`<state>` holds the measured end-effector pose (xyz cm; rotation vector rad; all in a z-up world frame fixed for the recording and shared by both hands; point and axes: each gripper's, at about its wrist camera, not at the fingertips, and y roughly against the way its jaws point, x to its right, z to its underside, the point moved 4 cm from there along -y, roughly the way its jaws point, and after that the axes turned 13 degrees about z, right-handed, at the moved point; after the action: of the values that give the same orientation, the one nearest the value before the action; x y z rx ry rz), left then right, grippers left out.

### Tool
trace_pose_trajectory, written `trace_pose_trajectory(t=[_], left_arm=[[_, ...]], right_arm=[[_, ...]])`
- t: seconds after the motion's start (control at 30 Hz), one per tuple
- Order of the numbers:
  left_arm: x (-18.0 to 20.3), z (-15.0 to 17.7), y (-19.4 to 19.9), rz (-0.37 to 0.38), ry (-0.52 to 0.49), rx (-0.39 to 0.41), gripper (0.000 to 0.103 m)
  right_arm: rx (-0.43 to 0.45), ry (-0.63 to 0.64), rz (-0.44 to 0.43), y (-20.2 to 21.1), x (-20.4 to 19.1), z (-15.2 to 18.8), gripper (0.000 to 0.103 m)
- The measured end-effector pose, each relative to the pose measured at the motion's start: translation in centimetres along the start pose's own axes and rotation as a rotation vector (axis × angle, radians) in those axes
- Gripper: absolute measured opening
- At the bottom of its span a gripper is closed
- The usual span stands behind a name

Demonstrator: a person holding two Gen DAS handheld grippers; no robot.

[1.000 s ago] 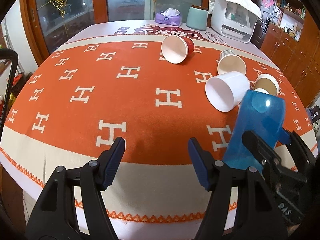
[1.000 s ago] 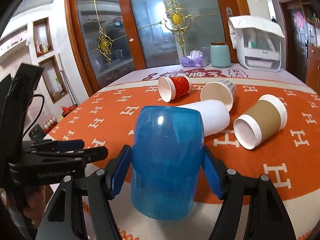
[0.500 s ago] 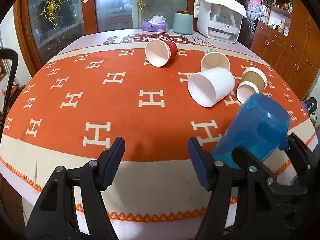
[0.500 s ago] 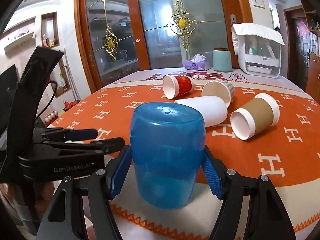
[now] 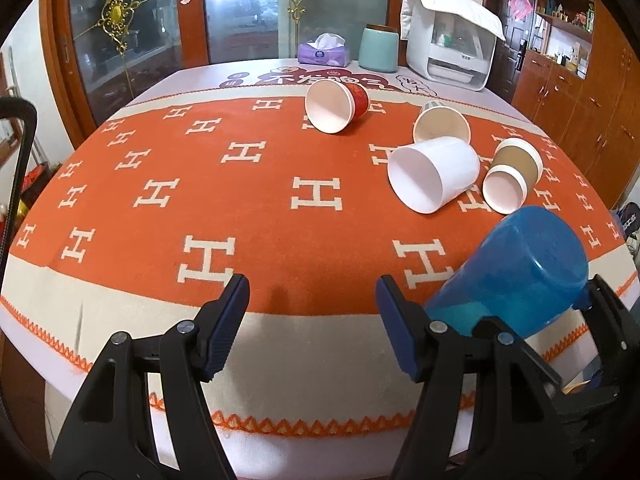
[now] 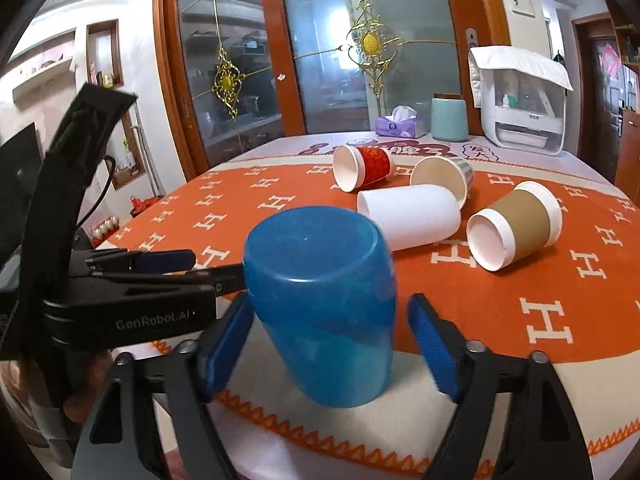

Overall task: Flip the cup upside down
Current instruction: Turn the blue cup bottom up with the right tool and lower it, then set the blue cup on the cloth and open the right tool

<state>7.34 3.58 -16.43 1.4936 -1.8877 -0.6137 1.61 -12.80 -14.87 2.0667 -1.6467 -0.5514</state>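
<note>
right gripper [image 6: 332,344]: jaws apart, flanking the translucent blue plastic cup [image 6: 320,300], pads not visibly touching | cup: base up, tilted (rim on cream border of orange H-patterned tablecloth [image 5: 200,216]) | left gripper [image 5: 312,324]: jaws spread, holding nothing

"GenRobot.AI" stands on the left gripper [image 6: 168,258]; repeated "H" letters pattern the orange cloth [image 5: 200,184]; far Chinese characters seem unreadable.
</note>
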Motion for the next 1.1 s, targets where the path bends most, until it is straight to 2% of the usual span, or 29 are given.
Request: trace_pose_trajectory(t=[0.3, 0.57, 0.77, 0.9, 1.1], left_arm=[[-0.2, 0.0, 0.4, 0.027, 0.044, -0.021, 0.064], [0.9, -0.7, 1.6, 0.031, 0.017, -0.019, 0.069], [2.1, -2.2, 3.5, 0.000, -0.029, 0.019, 0.070], [2.5, -3.8, 5.2, -0.019, -0.033, 0.056, 0.080], [3.6, -6.5, 8.1, -0.034, -0.047, 0.132, 0.082]], right_arm=[[0.024, -0.031, -0.022, 2.6, 0.5, -0.6, 0.086], [0.057, -0.061, -0.033, 5.5, 1.0, -1.9, 0.086], [0.095, -0.084, -0.006, 8.3, 1.8, -4.6, 0.086], [0.115, -0.090, 0.016, 10.2, 2.2, -6.7, 0.086], [0.118, -0.088, 0.079, 12.3, 2.7, -10.4, 0.086]])
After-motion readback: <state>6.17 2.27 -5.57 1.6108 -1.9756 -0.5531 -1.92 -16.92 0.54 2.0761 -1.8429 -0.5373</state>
